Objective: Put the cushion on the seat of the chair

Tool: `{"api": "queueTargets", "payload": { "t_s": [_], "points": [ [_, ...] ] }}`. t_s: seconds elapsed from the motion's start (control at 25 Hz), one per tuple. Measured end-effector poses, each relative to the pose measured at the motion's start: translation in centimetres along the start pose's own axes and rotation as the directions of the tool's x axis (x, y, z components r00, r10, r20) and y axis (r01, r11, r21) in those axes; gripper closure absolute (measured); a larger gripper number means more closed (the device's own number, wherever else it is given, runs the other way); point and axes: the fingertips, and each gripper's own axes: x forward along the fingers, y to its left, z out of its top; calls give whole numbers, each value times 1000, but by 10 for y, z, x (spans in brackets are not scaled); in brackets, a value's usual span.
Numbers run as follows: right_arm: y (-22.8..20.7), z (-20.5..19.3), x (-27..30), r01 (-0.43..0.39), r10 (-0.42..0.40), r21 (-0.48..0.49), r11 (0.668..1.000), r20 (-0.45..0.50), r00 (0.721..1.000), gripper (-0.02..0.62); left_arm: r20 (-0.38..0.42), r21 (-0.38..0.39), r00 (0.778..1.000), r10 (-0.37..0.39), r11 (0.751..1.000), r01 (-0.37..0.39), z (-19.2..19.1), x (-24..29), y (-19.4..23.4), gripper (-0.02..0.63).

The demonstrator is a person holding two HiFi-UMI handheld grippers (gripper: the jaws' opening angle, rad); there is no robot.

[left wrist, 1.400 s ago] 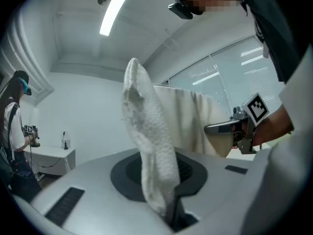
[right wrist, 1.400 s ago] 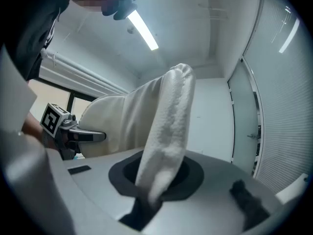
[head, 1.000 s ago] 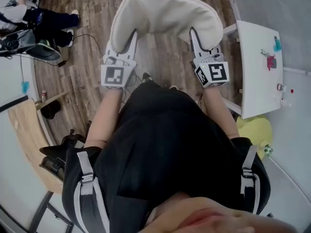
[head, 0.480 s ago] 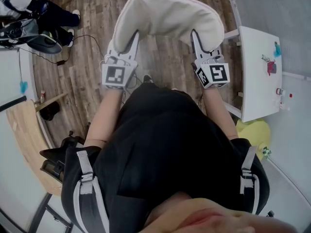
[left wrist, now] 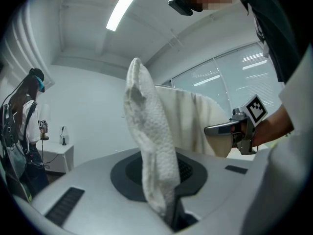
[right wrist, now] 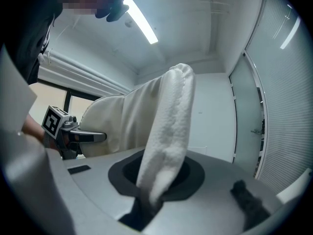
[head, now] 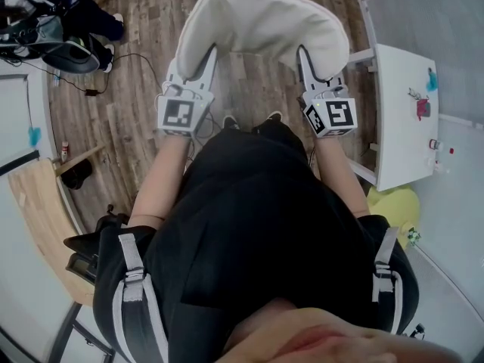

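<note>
A cream fleece cushion (head: 261,23) hangs in the air in front of me, held up by both grippers over the wood floor. My left gripper (head: 206,57) is shut on the cushion's left edge (left wrist: 149,151). My right gripper (head: 302,57) is shut on its right edge (right wrist: 164,146). Each gripper view shows the fabric pinched in the jaws and rising as a thick fold, with the other gripper (left wrist: 230,129) (right wrist: 80,136) across the cloth. No chair seat shows in any view.
A white table (head: 401,104) with small items stands at the right, close to my right gripper. A wooden tabletop (head: 41,203) lies at the left. Another person (head: 53,21) with gear is at the upper left, and a cable (head: 144,59) trails over the floor.
Both grippers and the cushion have shifted slightly up the picture, away from my body. The person at the upper left has moved further toward the corner. Both grips hold unchanged.
</note>
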Motion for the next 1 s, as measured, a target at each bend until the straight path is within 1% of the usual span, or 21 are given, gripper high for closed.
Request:
{"api": "queueTargets", "payload": {
  "t_s": [0.32, 0.6, 0.72, 0.8, 1.0],
  "points": [
    [-22, -4, 23, -19, 19, 18, 1000, 7, 1000, 543, -10, 15, 1000, 17, 1000, -17, 0, 26, 7, 551],
    [-57, -1, 53, -50, 50, 7, 999, 19, 999, 543, -18, 31, 999, 39, 999, -39, 5, 67, 15, 551],
    [-66, 1, 60, -59, 59, -9, 998, 24, 998, 543, -15, 34, 999, 44, 998, -43, 7, 77, 18, 551],
    [-81, 1, 68, -63, 63, -12, 998, 22, 998, 543, -14, 36, 999, 48, 998, -47, 10, 93, 17, 551],
    [-140, -2, 94, -75, 75, -1, 997, 21, 997, 542, -31, 45, 998, 57, 997, -56, 15, 155, 11, 551]
  ]
}}
